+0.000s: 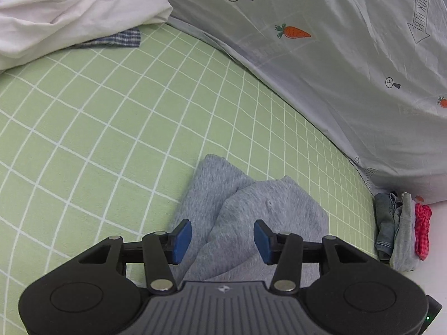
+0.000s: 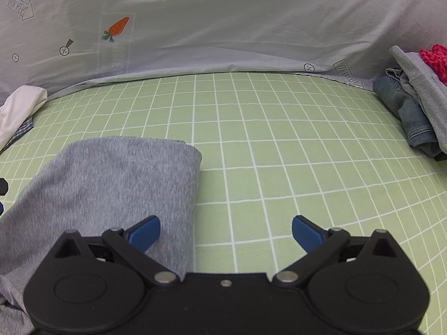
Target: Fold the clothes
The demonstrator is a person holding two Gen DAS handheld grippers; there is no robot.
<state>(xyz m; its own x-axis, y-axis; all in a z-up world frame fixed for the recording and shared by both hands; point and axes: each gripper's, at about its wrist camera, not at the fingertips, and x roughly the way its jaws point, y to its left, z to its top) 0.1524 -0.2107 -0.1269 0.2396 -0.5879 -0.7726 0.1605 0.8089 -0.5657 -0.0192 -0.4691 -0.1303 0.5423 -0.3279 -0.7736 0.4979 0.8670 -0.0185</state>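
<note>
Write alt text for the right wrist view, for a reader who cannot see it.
The right tool hangs open over a green checked bedsheet, its left blue pad above the edge of a folded grey garment. A pale quilt printed with carrots lies behind, with a pile of clothes at far right and white cloth at far left.

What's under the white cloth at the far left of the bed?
A blue-and-white checked fabric pokes out from under the white cloth, lying on the green grid sheet. Only its edge shows; how far it runs underneath, and whether anything else lies there, is covered.
</note>
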